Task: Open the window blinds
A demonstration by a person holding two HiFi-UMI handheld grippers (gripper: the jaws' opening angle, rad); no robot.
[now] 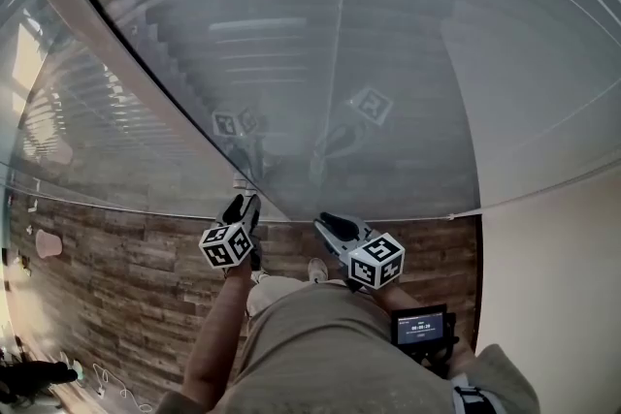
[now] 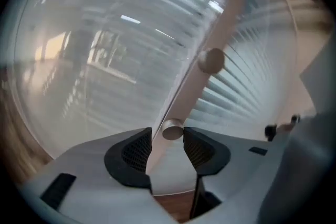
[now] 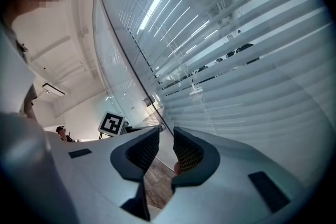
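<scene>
White slatted blinds (image 1: 291,63) hang behind a glass wall, their slats plain in the right gripper view (image 3: 252,60). A pale frame post (image 2: 220,29) carries two round knobs. The lower knob (image 2: 172,131) sits between the jaws of my left gripper (image 2: 168,137), which is open: a gap shows beside the knob on the left pad's side. In the head view the left gripper (image 1: 245,199) points at the foot of the post. My right gripper (image 1: 325,220) hovers beside it, close to the glass, its jaws (image 3: 166,136) a little apart with nothing between them.
The upper knob (image 2: 211,60) sits higher on the post. Wood-plank floor (image 1: 116,276) runs along the glass, with small items at the lower left (image 1: 39,373). A plain white wall (image 1: 553,286) stands on the right. A small screen device (image 1: 420,326) hangs at the person's waist.
</scene>
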